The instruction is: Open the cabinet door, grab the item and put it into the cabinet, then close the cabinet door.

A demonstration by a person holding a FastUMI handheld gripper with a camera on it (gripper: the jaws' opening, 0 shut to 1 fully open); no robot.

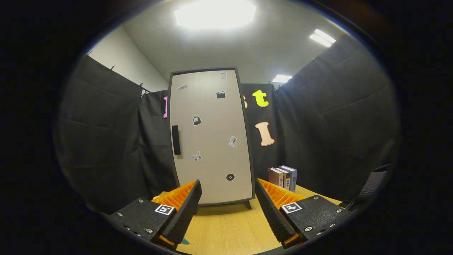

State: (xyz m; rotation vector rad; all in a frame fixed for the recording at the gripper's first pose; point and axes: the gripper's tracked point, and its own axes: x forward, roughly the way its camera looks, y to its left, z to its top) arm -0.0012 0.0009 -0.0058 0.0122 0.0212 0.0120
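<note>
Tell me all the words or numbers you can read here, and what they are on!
None can be read.
Books standing beside the cabinet: print on the spines, too small and blurred.
Cabinet door, shut: picture stickers; the small sticker at its top is too blurred to tell.
Square markers on the gripper, fingers open and holding nothing: black-and-white patterns, not words.
</note>
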